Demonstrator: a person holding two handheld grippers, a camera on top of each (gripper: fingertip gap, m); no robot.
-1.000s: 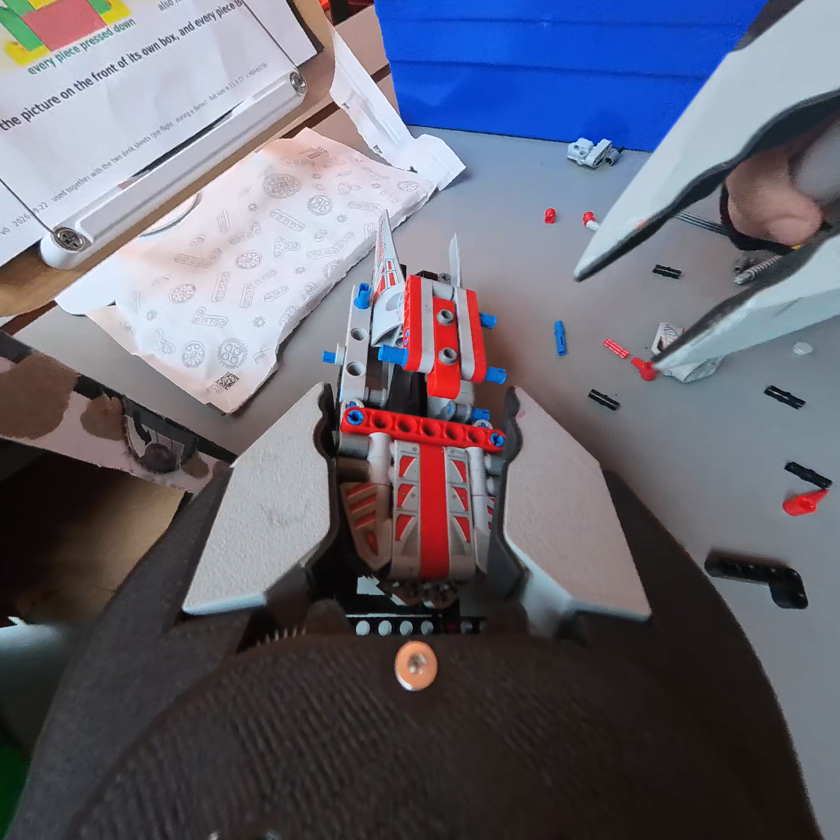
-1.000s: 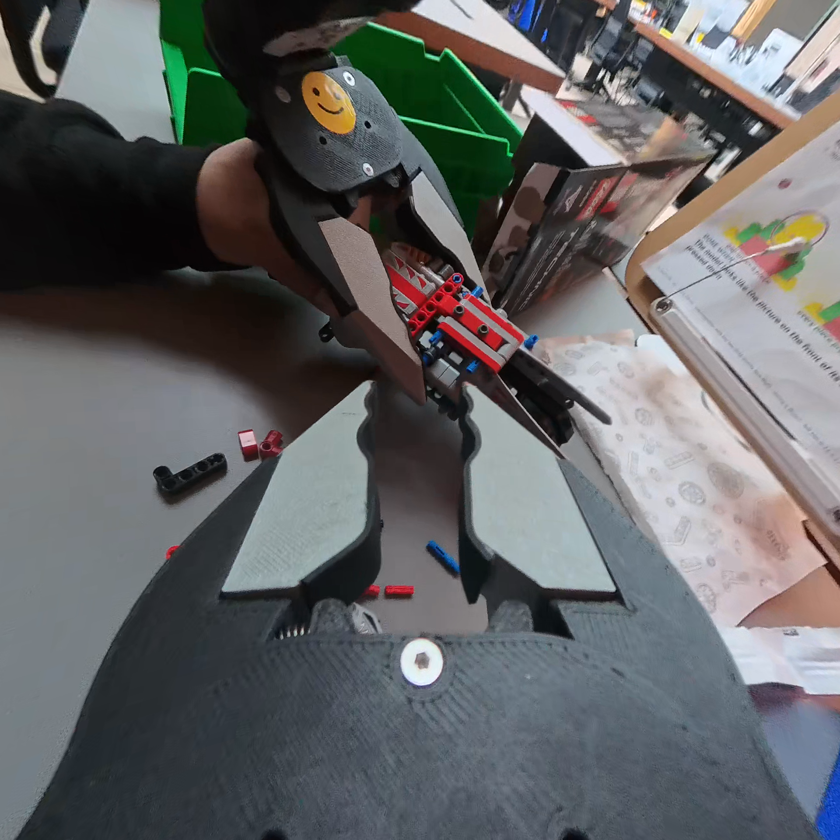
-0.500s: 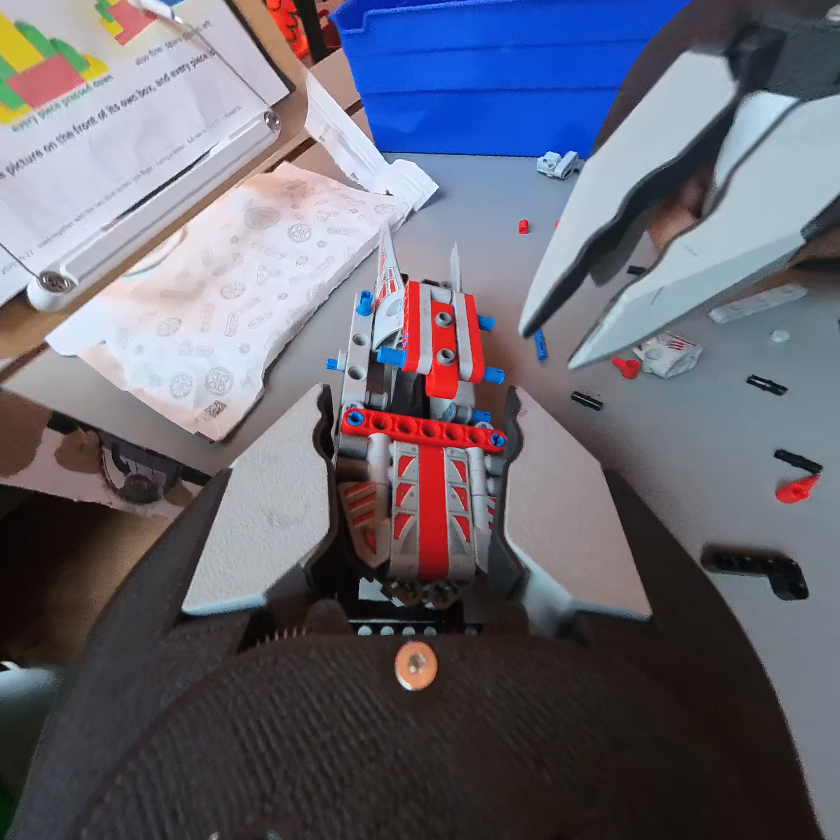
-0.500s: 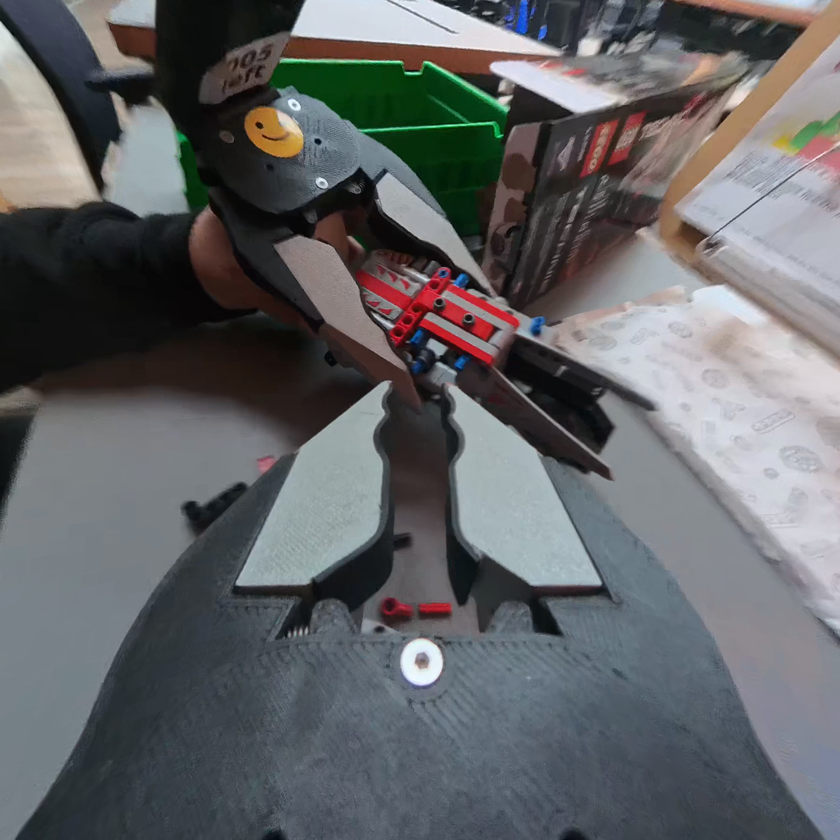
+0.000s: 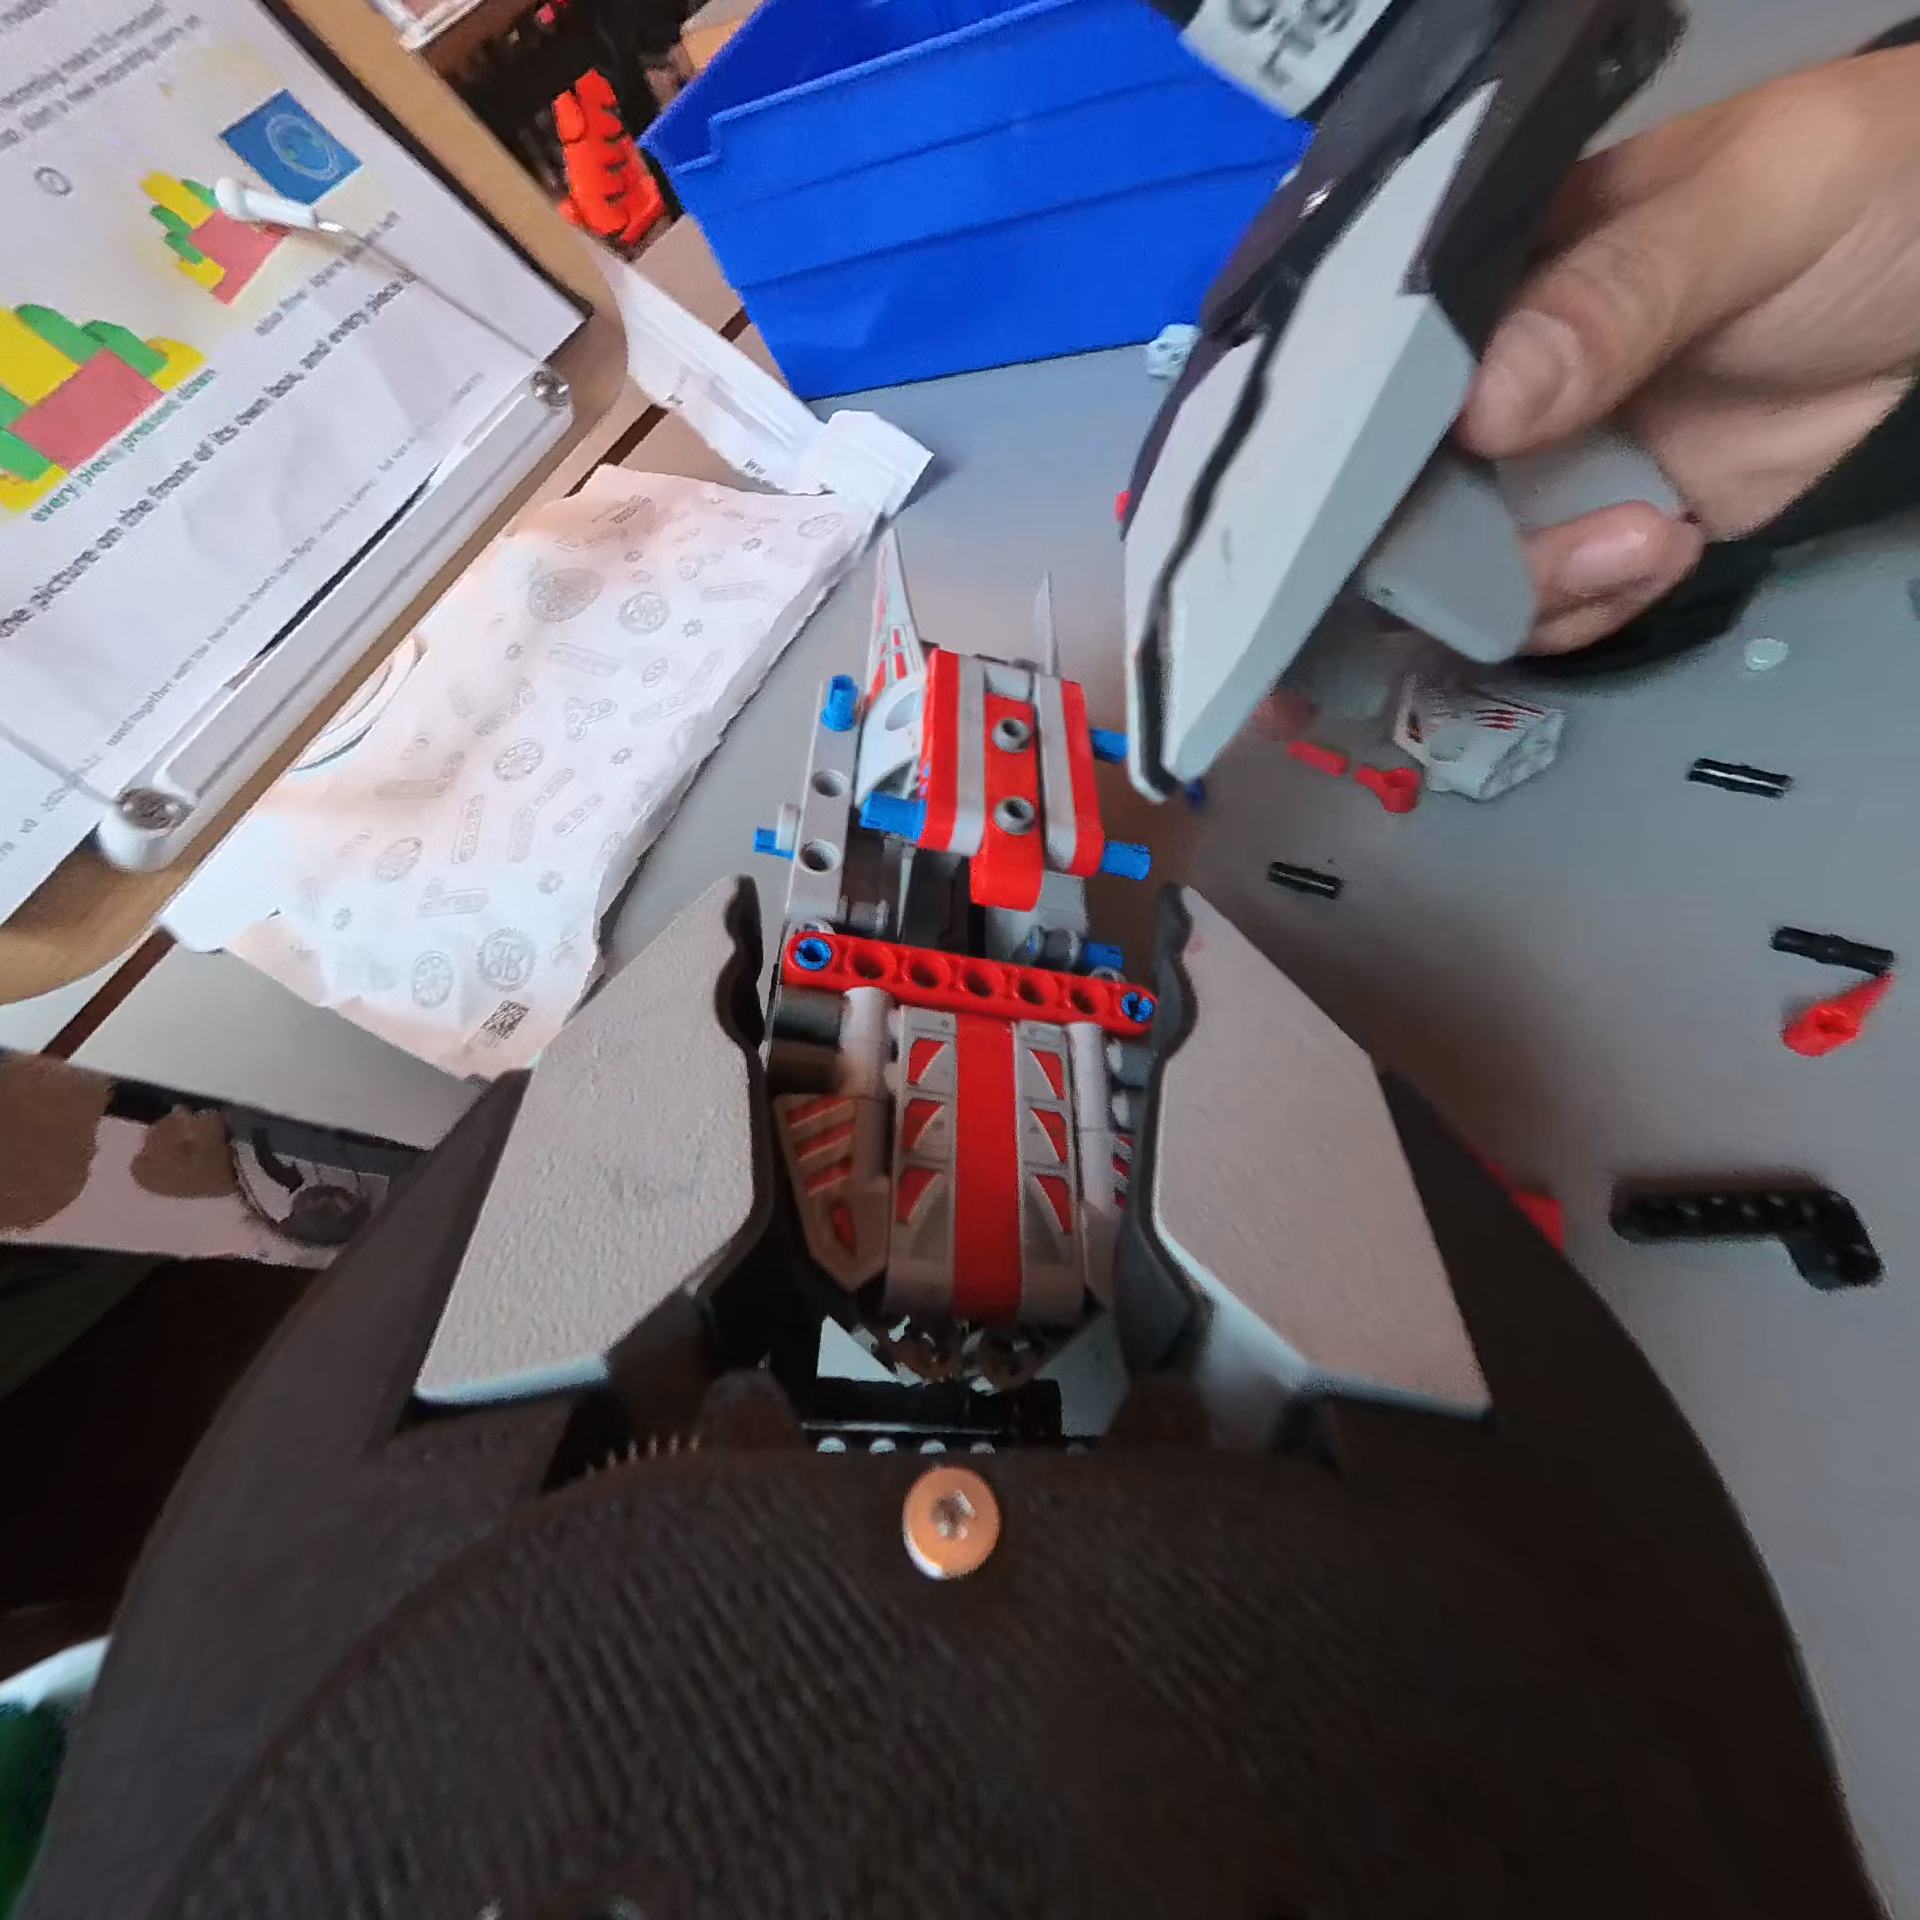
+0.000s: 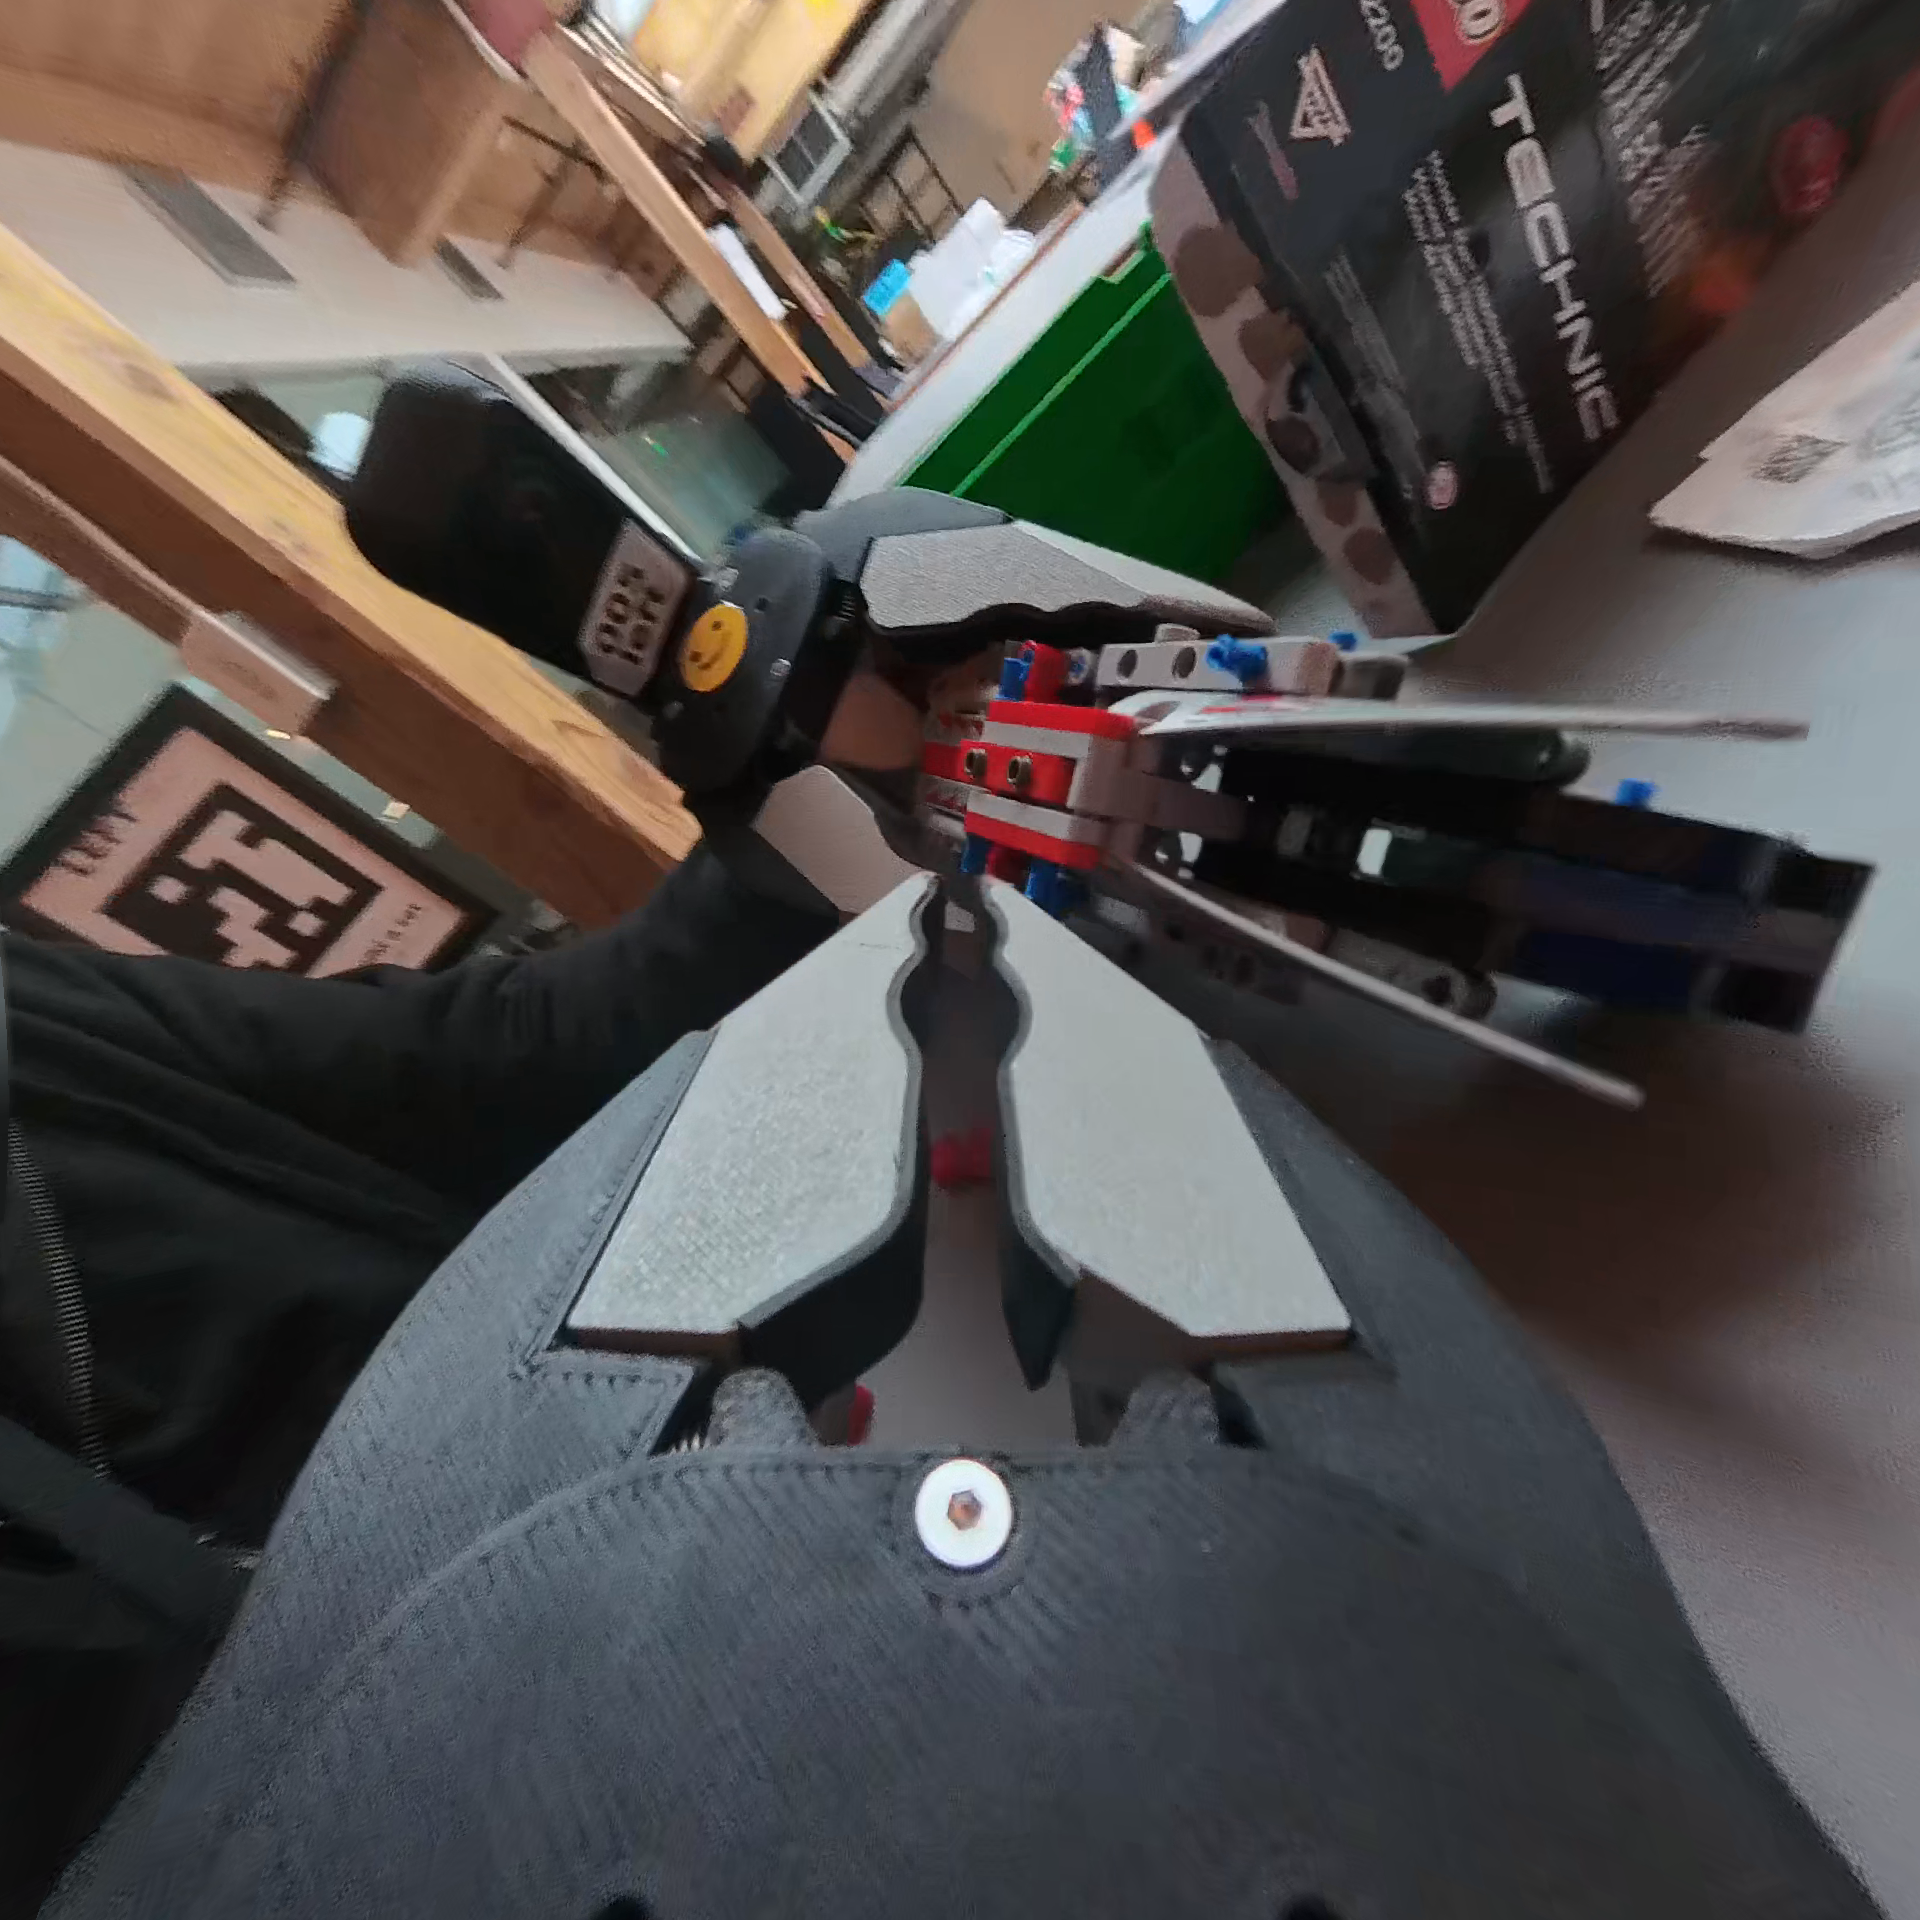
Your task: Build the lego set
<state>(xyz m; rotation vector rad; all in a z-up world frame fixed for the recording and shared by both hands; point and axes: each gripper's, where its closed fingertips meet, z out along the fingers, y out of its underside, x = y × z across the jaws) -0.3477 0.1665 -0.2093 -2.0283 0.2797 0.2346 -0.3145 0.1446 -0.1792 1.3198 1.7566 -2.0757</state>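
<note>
The red and grey lego model (image 5: 966,1049) sits clamped between the fingers of the left gripper (image 5: 961,935), above the grey table (image 5: 1558,1018), its nose pointing far. Since 1 second ago the right gripper (image 5: 1169,779) has left the loose pins (image 5: 1351,774) on the right and come just beside the model's right blue pin (image 5: 1127,857), nearly closed, with a small piece perhaps at its tips; I cannot tell. An attachment seems next.
</note>
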